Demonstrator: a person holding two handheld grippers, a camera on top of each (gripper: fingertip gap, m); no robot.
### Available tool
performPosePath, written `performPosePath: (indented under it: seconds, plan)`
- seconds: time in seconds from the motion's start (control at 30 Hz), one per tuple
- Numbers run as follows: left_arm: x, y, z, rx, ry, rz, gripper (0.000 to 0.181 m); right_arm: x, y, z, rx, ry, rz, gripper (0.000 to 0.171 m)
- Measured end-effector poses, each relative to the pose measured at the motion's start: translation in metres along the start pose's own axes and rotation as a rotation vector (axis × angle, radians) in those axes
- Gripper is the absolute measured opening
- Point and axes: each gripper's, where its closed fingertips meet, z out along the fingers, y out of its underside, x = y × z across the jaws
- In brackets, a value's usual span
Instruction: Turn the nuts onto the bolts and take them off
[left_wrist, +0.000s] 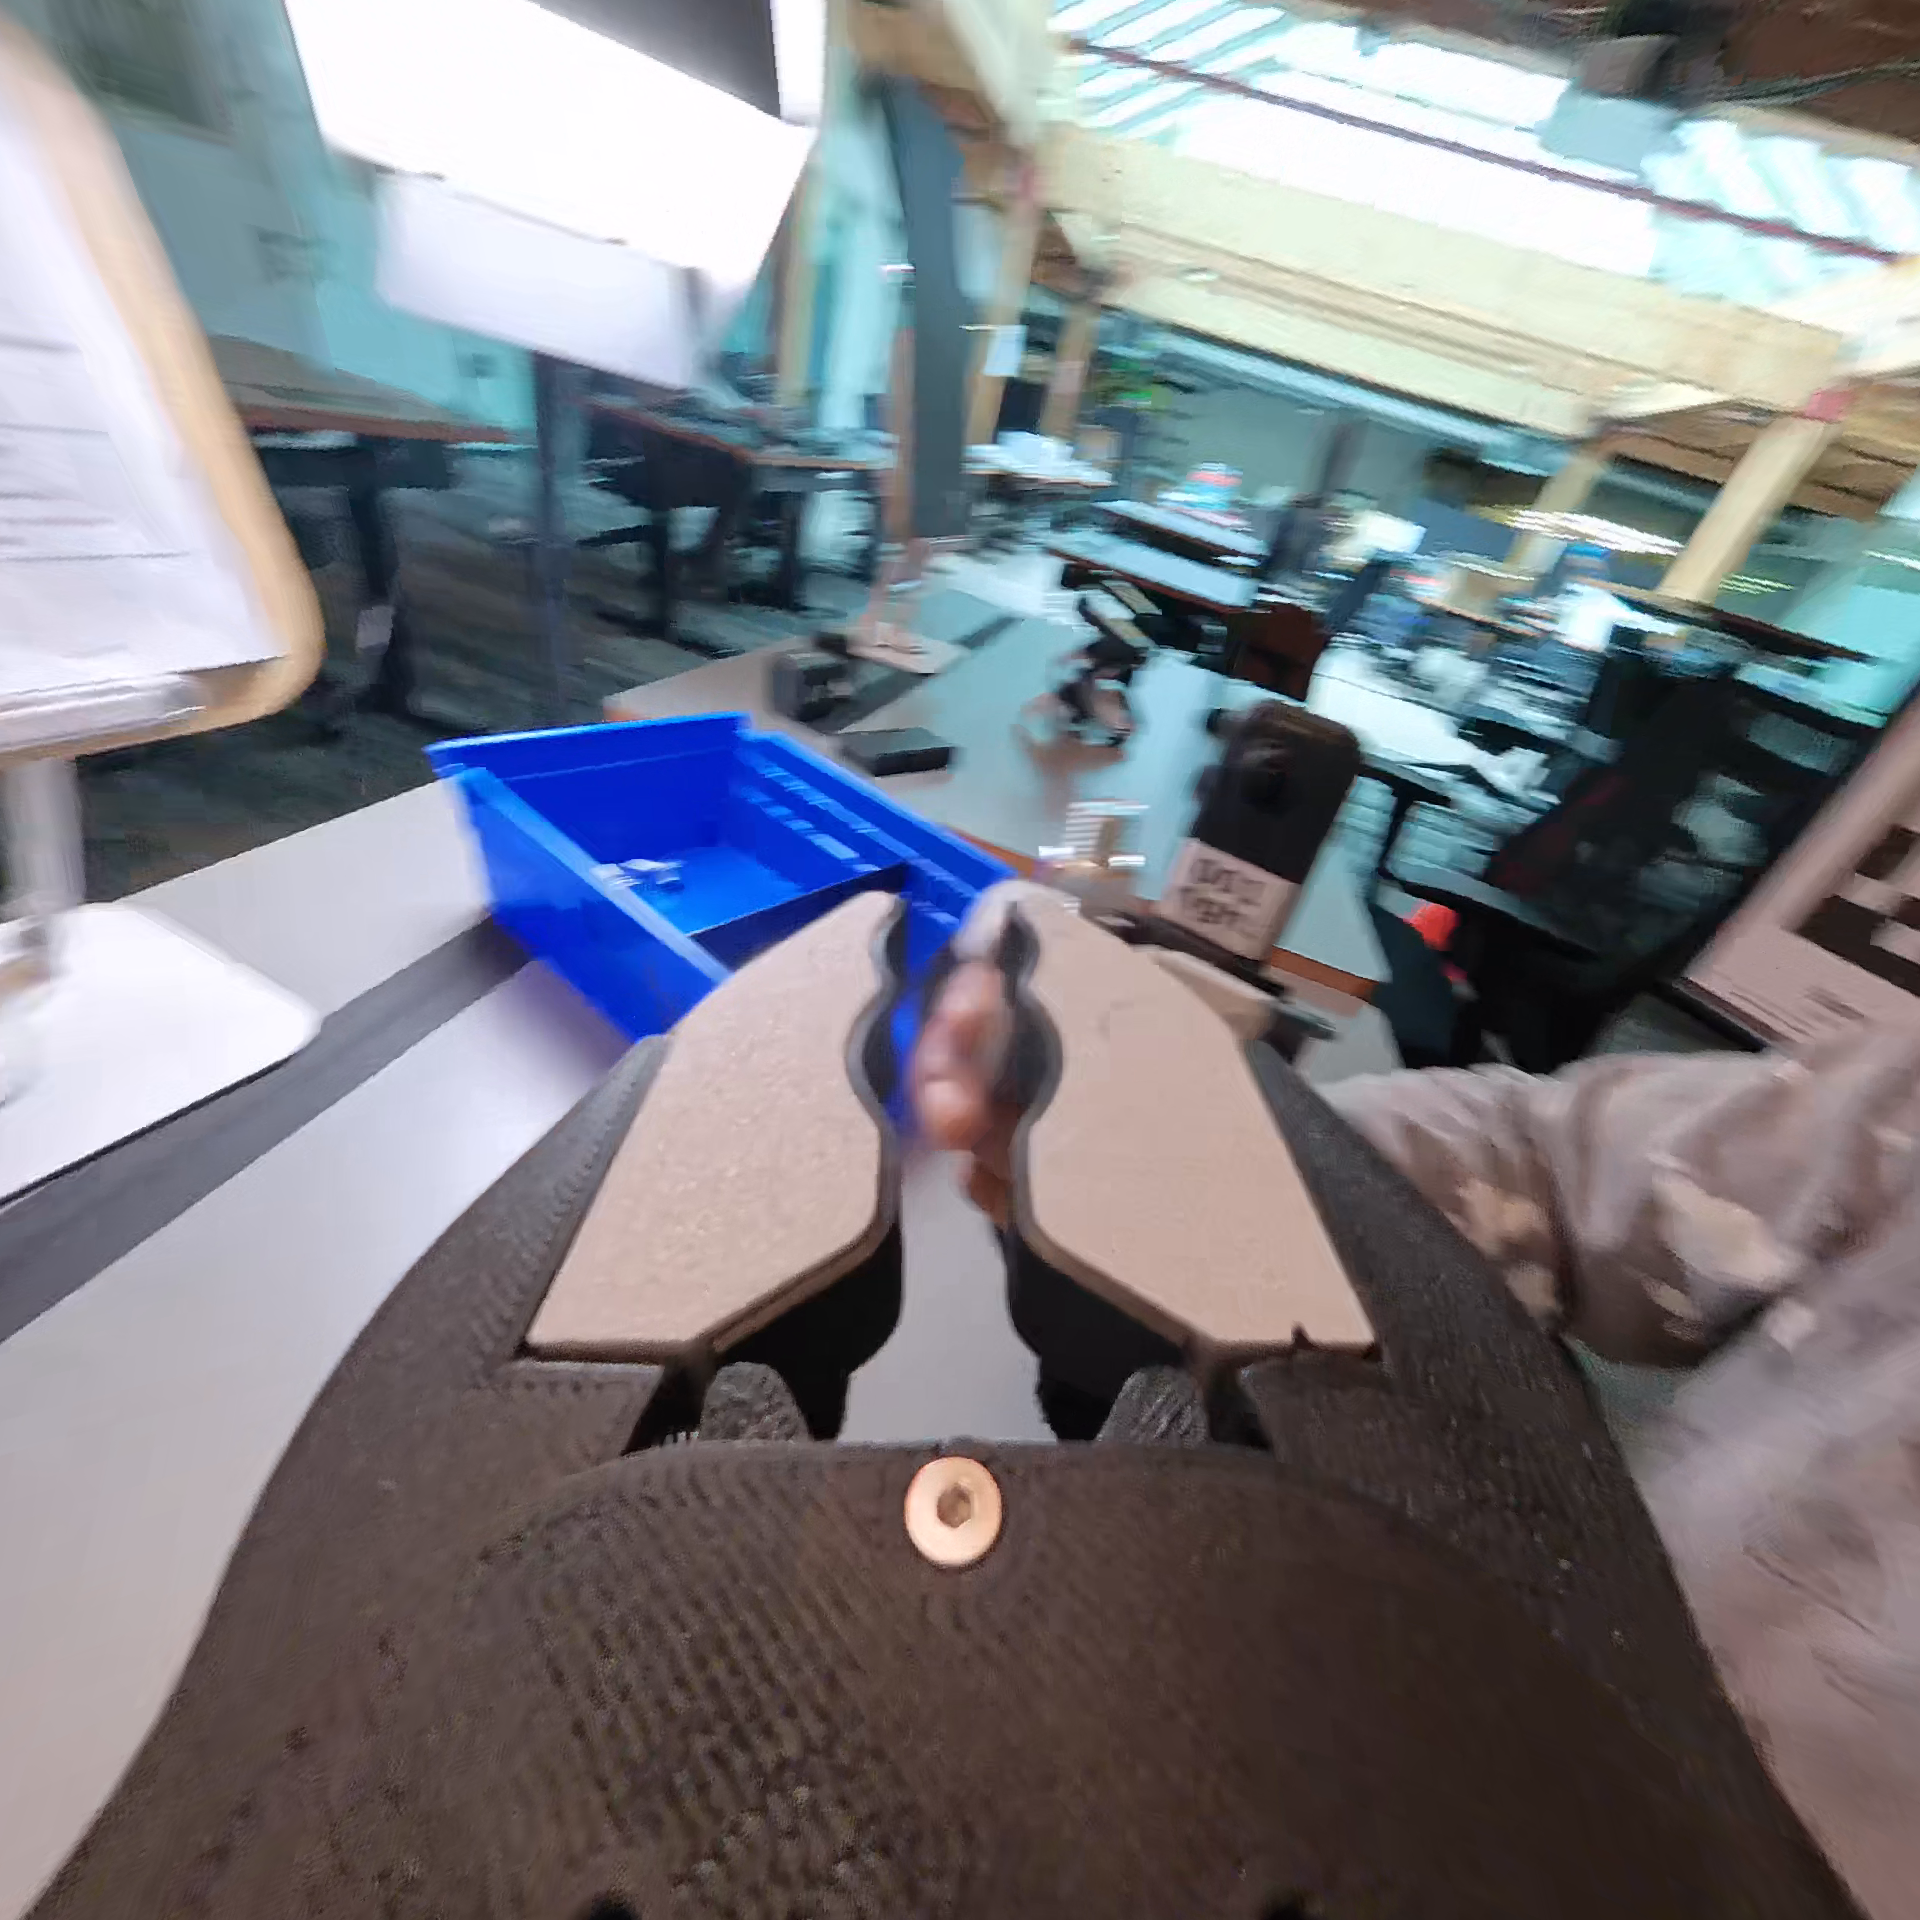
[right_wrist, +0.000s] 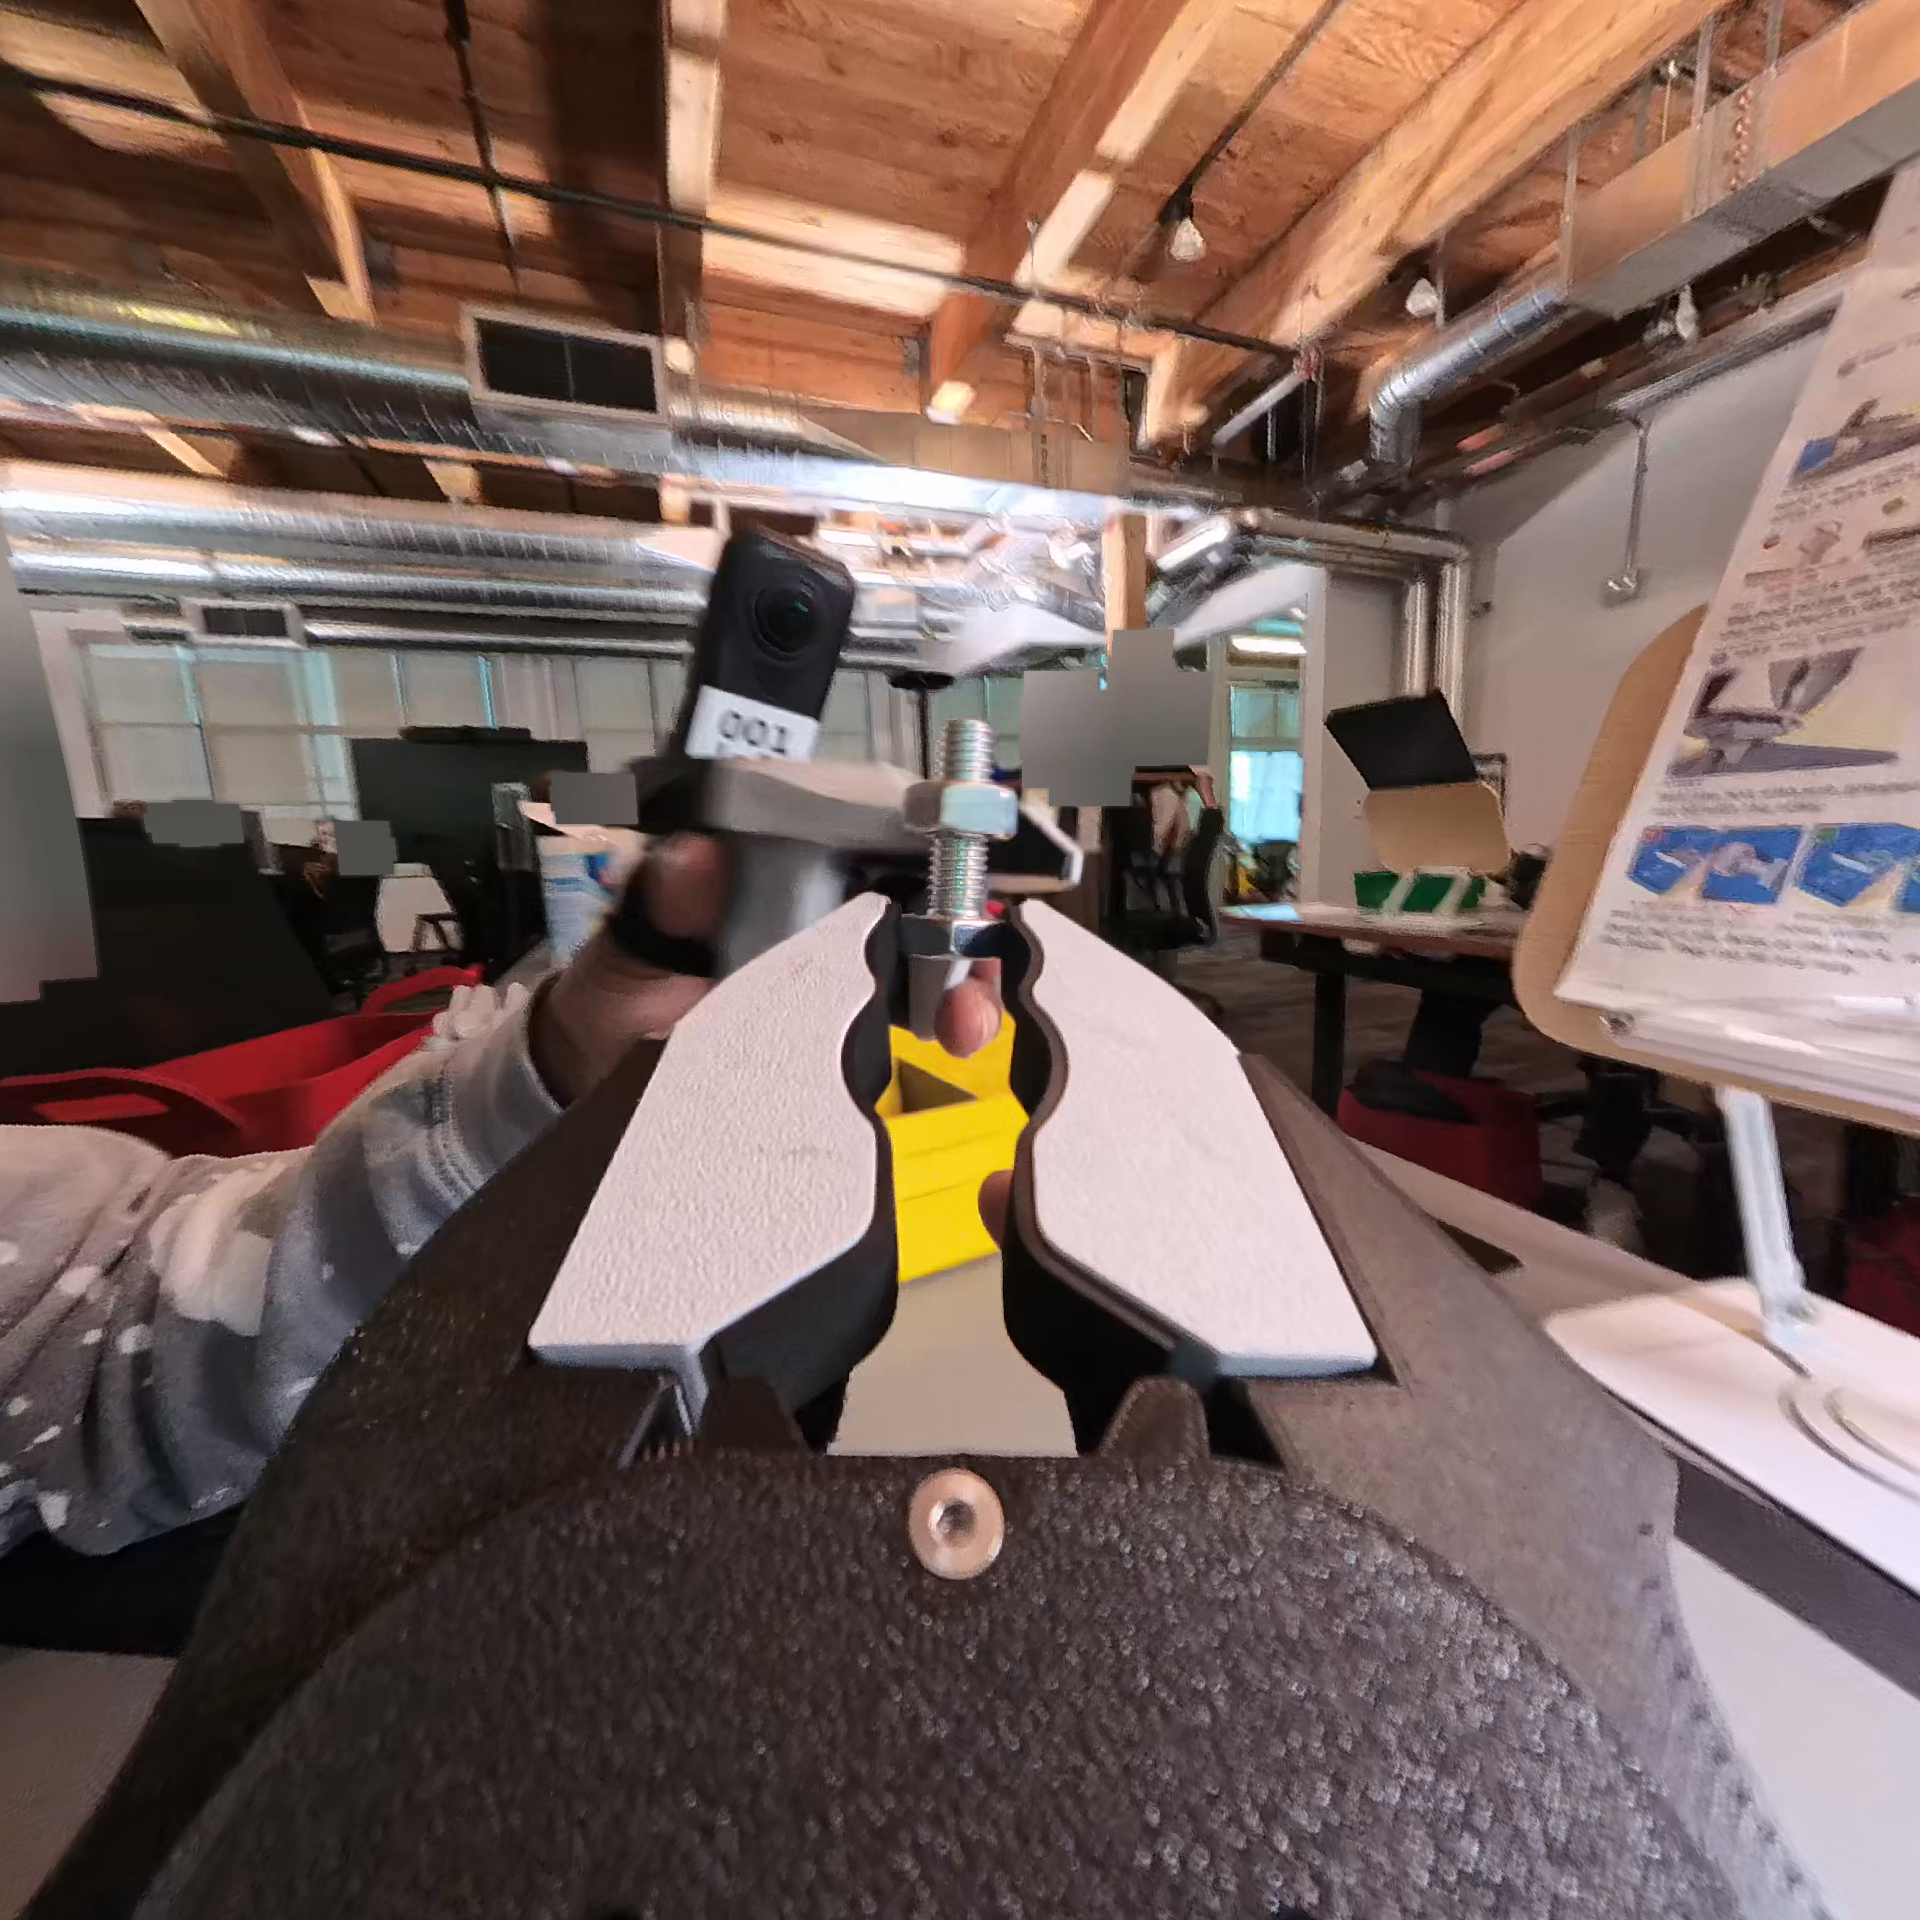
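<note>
In the right wrist view my right gripper (right_wrist: 954, 920) is shut on the hex head end of a steel bolt (right_wrist: 958, 868) and holds it upright. A hex nut (right_wrist: 958, 810) sits partway up the thread. My left gripper (right_wrist: 1055, 852) reaches in from the left at nut height, just behind the bolt. In the blurred left wrist view my left gripper (left_wrist: 954, 909) has its jaws a narrow gap apart with nothing clearly between them. The bolt (left_wrist: 1091, 836) lies just beyond and right of its tips.
A blue bin (left_wrist: 582, 831) with small hardware in it stands on the grey table (left_wrist: 260, 1299). A paper stand (right_wrist: 1766, 727) on a white base (right_wrist: 1683, 1382) is on the right. A yellow block (right_wrist: 945, 1153) and red bags (right_wrist: 260, 1060) lie lower down. Only a small space, under 4 cm, lies between the two pairs of fingers.
</note>
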Motion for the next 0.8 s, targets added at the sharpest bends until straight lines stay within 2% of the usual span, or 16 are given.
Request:
performPosePath:
  seconds: [0.07,0.3,0.37,0.4,0.43,0.47,0.7,0.8]
  plan:
    - [-0.015,0.0,-0.005,0.002,-0.069,0.018,0.016,-0.002,-0.003,-0.001,0.01,-0.026,0.004,0.018]
    - [0.013,0.0,-0.001,-0.008,0.08,0.025,0.037,-0.001,0.003,0.0,-0.015,-0.006,-0.008,0.018]
    - [0.013,0.002,0.001,-0.021,0.074,0.031,0.038,-0.003,0.003,0.001,-0.018,-0.013,-0.01,0.018]
    - [0.01,0.002,0.001,-0.018,0.06,0.016,0.033,-0.002,0.003,0.001,-0.018,-0.003,-0.008,0.019]
    - [-0.004,0.001,-0.002,-0.02,-0.026,0.003,0.011,-0.002,0.001,0.0,-0.003,-0.012,0.0,0.018]
    - [-0.016,0.002,-0.005,-0.022,-0.097,0.036,0.01,-0.004,-0.001,-0.001,0.007,-0.033,0.012,0.018]
    - [0.013,-0.001,-0.003,-0.016,0.077,0.037,0.037,-0.001,0.004,0.0,-0.02,-0.006,-0.007,0.018]
    - [0.016,0.006,0.002,-0.05,0.082,0.047,0.038,-0.003,0.004,0.001,-0.023,-0.01,-0.009,0.018]
